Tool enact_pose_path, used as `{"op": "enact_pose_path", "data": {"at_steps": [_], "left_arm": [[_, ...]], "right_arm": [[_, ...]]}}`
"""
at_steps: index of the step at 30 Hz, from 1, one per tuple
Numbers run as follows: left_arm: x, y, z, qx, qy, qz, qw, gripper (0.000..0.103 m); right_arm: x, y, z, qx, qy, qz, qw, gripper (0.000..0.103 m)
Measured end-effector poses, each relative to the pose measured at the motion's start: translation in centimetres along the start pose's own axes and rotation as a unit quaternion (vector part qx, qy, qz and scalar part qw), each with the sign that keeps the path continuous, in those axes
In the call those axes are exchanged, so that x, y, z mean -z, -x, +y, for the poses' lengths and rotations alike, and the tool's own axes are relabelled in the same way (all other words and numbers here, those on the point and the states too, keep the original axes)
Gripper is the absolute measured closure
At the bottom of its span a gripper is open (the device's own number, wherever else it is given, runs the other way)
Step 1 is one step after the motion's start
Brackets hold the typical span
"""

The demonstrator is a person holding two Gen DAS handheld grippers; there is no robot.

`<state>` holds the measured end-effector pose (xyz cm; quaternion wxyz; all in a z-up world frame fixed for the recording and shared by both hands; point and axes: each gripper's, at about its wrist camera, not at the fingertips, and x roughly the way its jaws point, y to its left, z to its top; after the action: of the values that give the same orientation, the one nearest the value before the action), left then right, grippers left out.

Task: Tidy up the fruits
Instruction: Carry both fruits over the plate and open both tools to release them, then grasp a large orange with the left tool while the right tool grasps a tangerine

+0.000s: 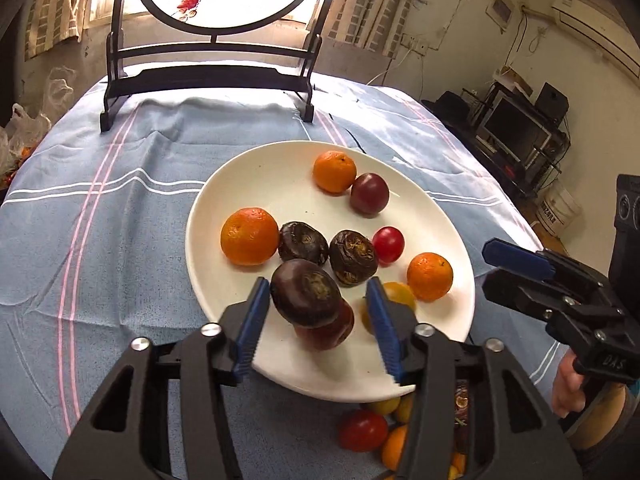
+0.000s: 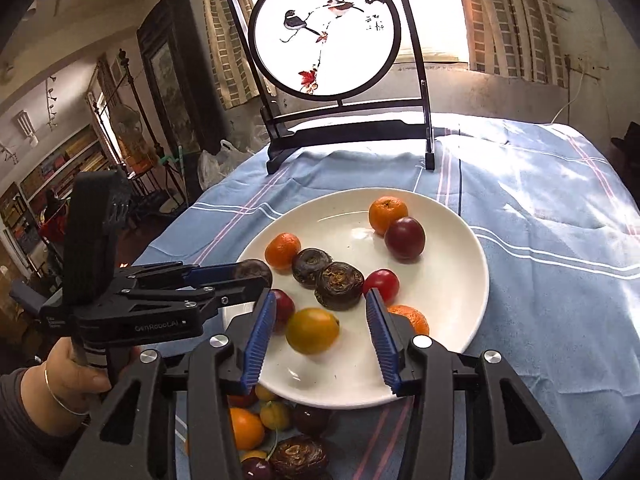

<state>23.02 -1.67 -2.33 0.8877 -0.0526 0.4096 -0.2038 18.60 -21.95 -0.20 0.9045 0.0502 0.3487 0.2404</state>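
Nearest you, on the blue striped tablecloth (image 1: 120, 208) just in front of the white plate (image 1: 280, 184), lies a small heap of loose fruit (image 2: 276, 436): oranges, yellow and red plums, dark water chestnuts. Your left gripper (image 1: 316, 320) hangs over the plate's near rim with its blue-padded jaws parted; a dark water chestnut (image 1: 306, 294) sits in the gap between them, blurred, just beside the left pad and clear of the right one, so nothing is gripped. Under it on the plate is a reddish fruit (image 1: 326, 330). Your right gripper (image 2: 320, 336) also hangs over the near rim, jaws spread, with a yellow plum (image 2: 313, 330) between the pads and touching neither. Further onto the plate, two more water chestnuts (image 1: 324, 250) rest side by side at the middle, an orange (image 1: 249, 236) touching them on the left, a small red tomato (image 1: 388, 244) on their right, and another orange (image 1: 430, 276) near the right rim. At the plate's far side an orange (image 1: 334, 171) touches a dark red plum (image 1: 369, 193). Beyond the plate, at the table's far edge, stands a black-framed round screen (image 2: 326, 36) painted with birds.
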Motion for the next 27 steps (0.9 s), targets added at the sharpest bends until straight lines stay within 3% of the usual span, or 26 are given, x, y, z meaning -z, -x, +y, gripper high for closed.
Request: {"op": "enact_pose_path", "data": {"at_steps": [4,6,11,15,22,24,27], "left_arm": [[1.9,2.7,-1.0,-0.004,-0.023,-0.019,0.9995,0.033],[3.8,4.3,-1.7,-0.001,-0.040,-0.020,0.9990,0.022],[9.8,6.6,-4.6,0.001,-0.123,0.018,0.9922,0.019],[13.3,6.6,-6.3,-0.032,-0.180,0.027,0.9828,0.020],[13.8,4.3,-6.6,-0.040,-0.169,0.038,0.9841,0.042],[13.7,3.7,-6.7,-0.012,-0.162,0.054,0.9853,0.061],[13.8,3.5,-7.4,-0.016,-0.172,0.054,0.9835,0.062]], "right_arm": [[2.1,2.0,0.3,0.004,0.001,-0.004,1.000,0.056],[3.8,3.4,0.3,0.003,0.003,-0.005,1.000,0.056],[8.6,6.7,0.1,-0.002,-0.002,-0.013,1.000,0.054],[11.6,7.6,0.0,-0.002,-0.008,-0.006,1.000,0.054],[13.7,7.4,-0.3,-0.010,-0.027,0.005,1.000,0.054],[13.9,7.5,0.1,-0.012,-0.018,0.008,1.000,0.054],[14.0,7.5,1.0,-0.011,0.002,0.016,1.000,0.054]]}}
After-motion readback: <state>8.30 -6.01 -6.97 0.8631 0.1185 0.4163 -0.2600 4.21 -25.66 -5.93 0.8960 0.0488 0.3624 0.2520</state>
